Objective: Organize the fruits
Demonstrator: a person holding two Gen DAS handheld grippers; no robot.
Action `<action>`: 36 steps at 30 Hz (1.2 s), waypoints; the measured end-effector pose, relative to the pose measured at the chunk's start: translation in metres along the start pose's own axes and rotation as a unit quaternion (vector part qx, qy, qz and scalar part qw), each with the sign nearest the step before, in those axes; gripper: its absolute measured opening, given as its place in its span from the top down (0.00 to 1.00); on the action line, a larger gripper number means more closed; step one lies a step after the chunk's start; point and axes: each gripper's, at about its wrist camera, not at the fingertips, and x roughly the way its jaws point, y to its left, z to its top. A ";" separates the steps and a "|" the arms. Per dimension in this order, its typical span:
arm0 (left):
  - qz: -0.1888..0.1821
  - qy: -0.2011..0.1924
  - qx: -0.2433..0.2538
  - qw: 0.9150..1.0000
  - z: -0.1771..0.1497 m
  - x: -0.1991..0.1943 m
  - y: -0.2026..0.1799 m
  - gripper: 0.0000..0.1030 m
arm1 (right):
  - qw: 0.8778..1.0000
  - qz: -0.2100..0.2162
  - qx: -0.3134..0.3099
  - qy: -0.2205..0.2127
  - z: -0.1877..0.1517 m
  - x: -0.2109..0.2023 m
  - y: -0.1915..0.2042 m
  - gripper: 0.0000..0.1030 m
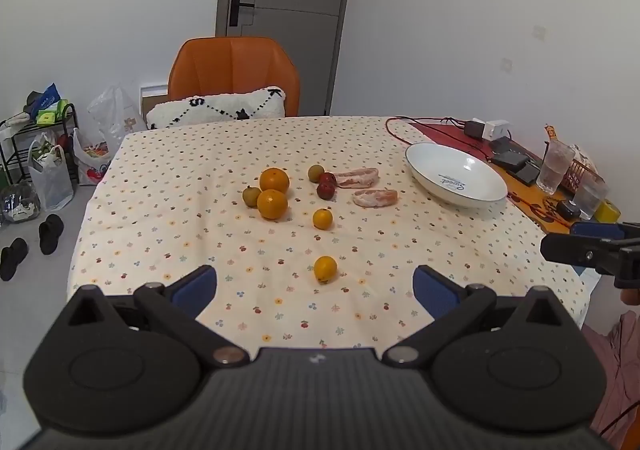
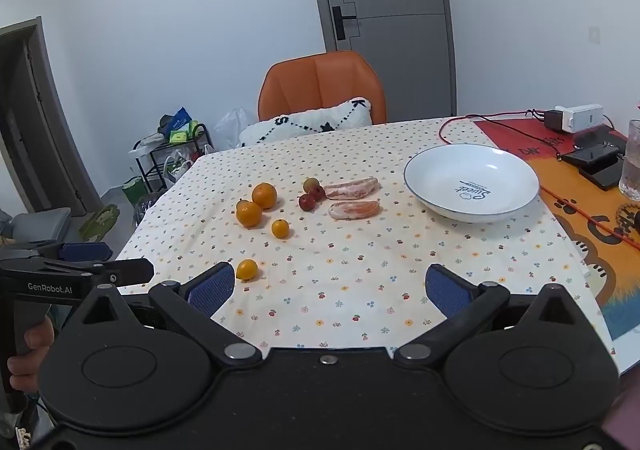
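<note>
Fruit lies scattered on the flowered tablecloth (image 1: 180, 189). Two large oranges (image 1: 273, 180) sit at centre left with a small greenish fruit (image 1: 251, 196) beside them. Two small oranges lie nearer me, one (image 1: 322, 218) mid-table and one (image 1: 325, 269) just ahead of my left gripper (image 1: 316, 288), which is open and empty. Two red fruits (image 1: 326, 189), another greenish fruit (image 1: 315, 172) and two peeled citrus segments (image 1: 375, 197) lie further right. A white bowl (image 2: 516, 173) stands empty at the right. My right gripper (image 2: 330, 288) is open, empty, and hovers over the near cloth.
An orange chair (image 1: 234, 69) with a white cushion stands behind the table. Cables, a power adapter (image 2: 576, 117), dark devices and drinking glasses (image 1: 554, 165) crowd the table's right end. Bags, a rack and slippers are on the floor at left. A hand (image 2: 32, 338) holds the left gripper's handle.
</note>
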 end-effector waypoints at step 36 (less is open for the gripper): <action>-0.006 -0.011 -0.002 1.000 0.008 -0.006 0.006 0.00 | 1.000 -0.008 -0.007 -0.003 0.000 0.002 0.002 0.00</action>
